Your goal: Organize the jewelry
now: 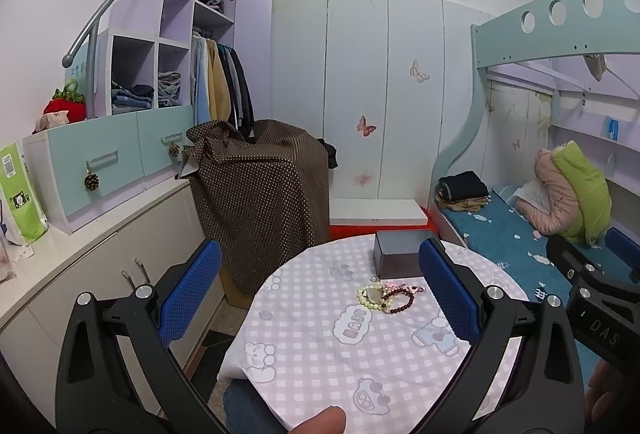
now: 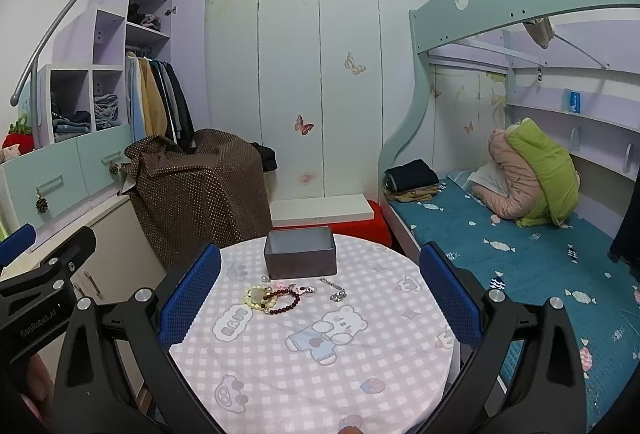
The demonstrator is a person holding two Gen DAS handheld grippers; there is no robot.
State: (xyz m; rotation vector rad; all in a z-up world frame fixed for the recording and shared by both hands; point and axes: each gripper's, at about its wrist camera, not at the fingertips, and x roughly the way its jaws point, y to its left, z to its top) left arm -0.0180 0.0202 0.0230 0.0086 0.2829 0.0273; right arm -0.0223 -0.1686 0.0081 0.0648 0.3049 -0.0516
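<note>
Both grippers hang above the near edge of the round table [image 2: 360, 374], its pink checked cloth printed with cartoon bears. The left gripper [image 1: 320, 298] has its blue fingers [image 1: 192, 294] spread wide, nothing between them. The right gripper [image 2: 320, 298] is spread wide too, holding nothing. Up at the far edge of the tabletop sits the dark open box [image 2: 300, 258]. Just in front of it, toward the middle, the jewelry lies in a small heap: a pale bead bracelet [image 2: 256, 298] touching a dark red bead bracelet [image 2: 288, 304], with a pink piece [image 2: 286, 288] tucked against them. A silver chain [image 2: 334, 288] lies just to their right, apart from the heap. All of it rests on the cloth, outside the box.
</note>
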